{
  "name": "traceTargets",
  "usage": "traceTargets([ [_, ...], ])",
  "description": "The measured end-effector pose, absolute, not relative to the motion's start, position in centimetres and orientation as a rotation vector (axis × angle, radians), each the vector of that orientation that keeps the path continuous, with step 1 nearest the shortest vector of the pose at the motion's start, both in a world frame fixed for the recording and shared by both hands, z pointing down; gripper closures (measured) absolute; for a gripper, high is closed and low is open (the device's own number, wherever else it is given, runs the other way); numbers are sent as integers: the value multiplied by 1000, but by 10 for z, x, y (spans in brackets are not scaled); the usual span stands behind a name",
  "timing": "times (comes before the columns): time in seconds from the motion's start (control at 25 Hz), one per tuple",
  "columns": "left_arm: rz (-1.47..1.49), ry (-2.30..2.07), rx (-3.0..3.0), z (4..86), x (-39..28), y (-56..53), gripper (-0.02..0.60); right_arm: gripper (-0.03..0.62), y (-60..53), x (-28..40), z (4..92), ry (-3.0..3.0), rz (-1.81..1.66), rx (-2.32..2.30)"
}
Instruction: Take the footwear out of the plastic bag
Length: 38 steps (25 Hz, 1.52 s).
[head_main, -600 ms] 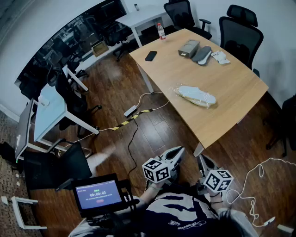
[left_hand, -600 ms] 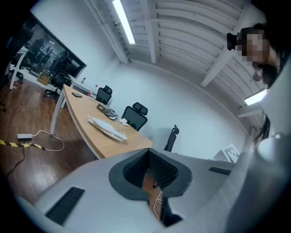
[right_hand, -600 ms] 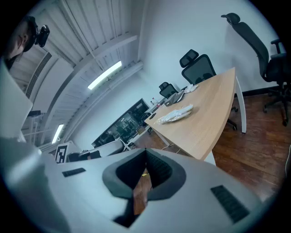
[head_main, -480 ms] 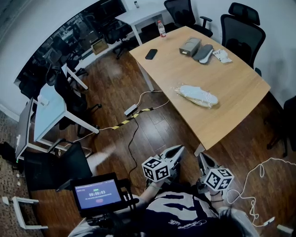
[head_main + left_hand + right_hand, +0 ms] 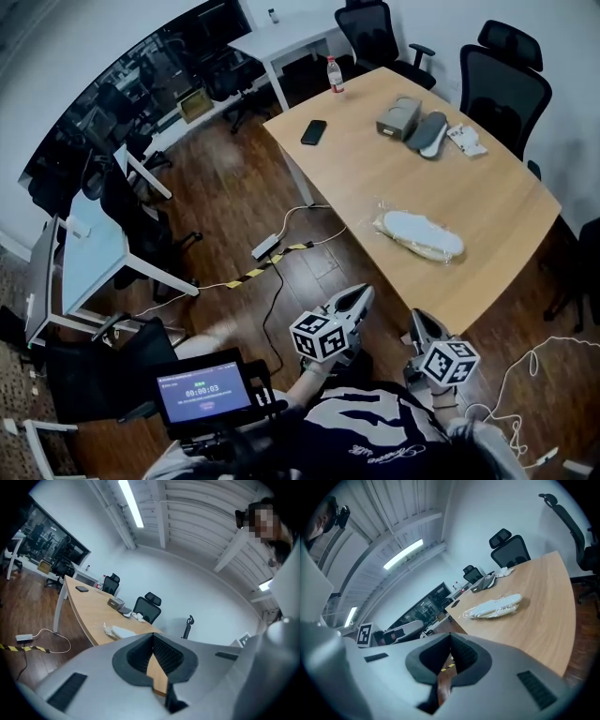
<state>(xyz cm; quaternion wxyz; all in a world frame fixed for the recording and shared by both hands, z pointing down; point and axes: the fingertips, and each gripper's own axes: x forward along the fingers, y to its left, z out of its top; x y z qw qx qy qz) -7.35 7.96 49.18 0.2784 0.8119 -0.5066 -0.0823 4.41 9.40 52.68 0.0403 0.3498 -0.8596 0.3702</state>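
Note:
A clear plastic bag with white footwear (image 5: 419, 234) inside lies on the wooden table (image 5: 375, 178), toward its near edge; the same bag (image 5: 492, 606) shows in the right gripper view and small (image 5: 118, 631) in the left gripper view. Both grippers hang off the table, close to the person's body. The left gripper (image 5: 361, 298) is shut with nothing between its tips (image 5: 152, 634). The right gripper (image 5: 419, 321) is shut and empty too (image 5: 451, 637). Neither touches the bag.
At the table's far end lie a grey box (image 5: 397, 116), a dark sole (image 5: 431, 133), a small packet (image 5: 467, 141), a phone (image 5: 313, 131) and a bottle (image 5: 334, 73). Black office chairs (image 5: 502, 80) stand behind it. A power strip with cables (image 5: 266, 247) lies on the floor.
The head view has shifted, so the table and bag sit slightly lower and to the right in the picture. Both grippers stay shut near the body.

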Motion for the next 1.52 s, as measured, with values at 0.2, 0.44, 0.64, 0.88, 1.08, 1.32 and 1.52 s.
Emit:
traceTargets([
  [0.2,-210,-1301,2167,496,-130,30,578,604,45,-2,523,-2620,1122,1157],
  [0.44,-176,-1196,2122,521,-158,-12,575,603,13,-23,532,-2562,1120,1259],
  [0.64,-104,-1101,2097,543,-145,-23,548,603,3,-8,534,-2489,1116,1362],
  [0.88,-72,-1033,2013,562,-131,-43,479,603,-18,16,537,-2431,1125,1440],
  [1.08,-61,-1023,1907,583,-127,-72,413,604,-52,30,541,-2421,1140,1443],
  [1.32,-130,-1017,1767,602,-125,-96,408,603,-76,39,540,-2429,1135,1409],
  [1.52,-108,-1048,1686,623,-124,-111,408,603,-90,51,548,-2418,1156,1396],
])
